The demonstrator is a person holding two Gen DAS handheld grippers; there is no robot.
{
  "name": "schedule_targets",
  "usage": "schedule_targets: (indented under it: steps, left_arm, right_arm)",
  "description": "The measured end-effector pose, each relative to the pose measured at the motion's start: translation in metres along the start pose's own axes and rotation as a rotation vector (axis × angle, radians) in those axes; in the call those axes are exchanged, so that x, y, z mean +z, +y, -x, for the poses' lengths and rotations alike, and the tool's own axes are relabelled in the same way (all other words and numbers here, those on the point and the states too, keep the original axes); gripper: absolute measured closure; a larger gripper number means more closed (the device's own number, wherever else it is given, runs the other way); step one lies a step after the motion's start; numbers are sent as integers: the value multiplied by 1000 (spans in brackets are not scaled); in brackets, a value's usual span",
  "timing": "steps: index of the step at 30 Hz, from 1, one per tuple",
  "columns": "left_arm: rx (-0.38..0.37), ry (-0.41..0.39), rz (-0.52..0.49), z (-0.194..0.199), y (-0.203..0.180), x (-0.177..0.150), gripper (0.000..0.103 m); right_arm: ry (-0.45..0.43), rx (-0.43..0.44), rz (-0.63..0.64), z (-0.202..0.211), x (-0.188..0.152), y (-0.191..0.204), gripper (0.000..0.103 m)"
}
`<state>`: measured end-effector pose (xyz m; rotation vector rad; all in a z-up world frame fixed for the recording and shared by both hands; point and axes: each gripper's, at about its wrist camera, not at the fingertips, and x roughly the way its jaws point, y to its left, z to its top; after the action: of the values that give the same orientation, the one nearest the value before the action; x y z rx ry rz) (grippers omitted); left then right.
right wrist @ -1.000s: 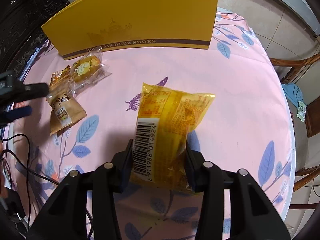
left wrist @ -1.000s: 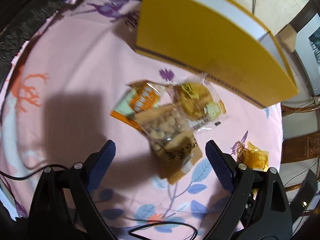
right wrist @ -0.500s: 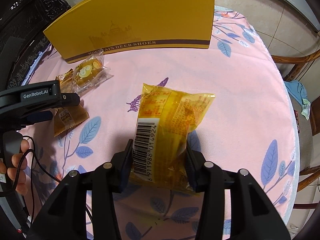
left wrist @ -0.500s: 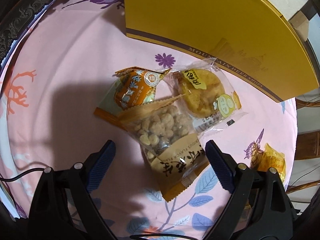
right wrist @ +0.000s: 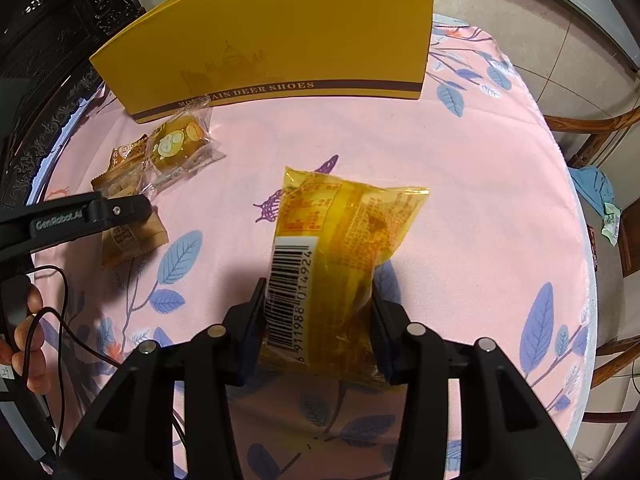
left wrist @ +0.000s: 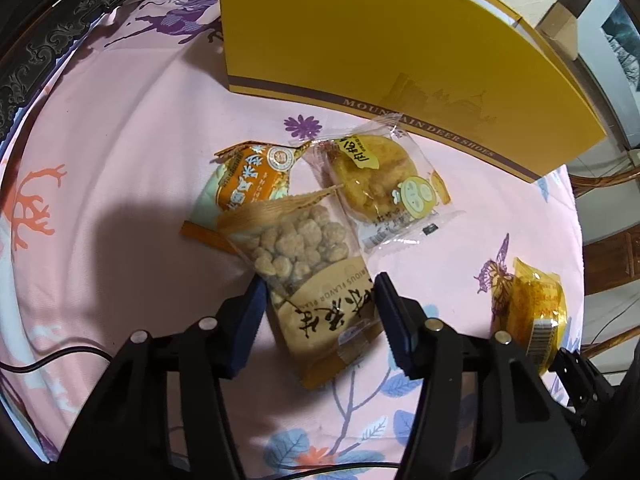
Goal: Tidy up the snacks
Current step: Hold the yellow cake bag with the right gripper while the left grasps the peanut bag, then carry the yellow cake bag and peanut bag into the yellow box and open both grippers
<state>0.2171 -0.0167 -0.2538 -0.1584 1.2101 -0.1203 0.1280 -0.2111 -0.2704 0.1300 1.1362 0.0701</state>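
Left gripper (left wrist: 318,300) straddling brown peanut packet (left wrist: 316,280) on pink tablecloth (left wrist: 120,128); fingers closing against its sides, packet's long axis running along fingers, far end overlapping orange packet (left wrist: 252,184). Right gripper (right wrist: 318,308) clamping yellow barcode packet (right wrist: 340,264), hovering well apart, right of pile.

Both wrist views down, close, sharing yellow box (left wrist: 392,52).
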Motion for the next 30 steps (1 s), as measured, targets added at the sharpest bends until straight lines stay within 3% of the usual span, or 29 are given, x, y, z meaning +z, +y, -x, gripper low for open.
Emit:
schedule_targets:
  steps: [17, 30]
  left_arm:
    - [-118, -59, 4, 22, 27, -21, 59]
    - [-189, -201, -44, 85, 21, -10, 59]
  right_arm:
    - [-12, 40, -16, 8, -2, -1, 63]
    - [-165, 55, 1, 55, 23, 5, 63]
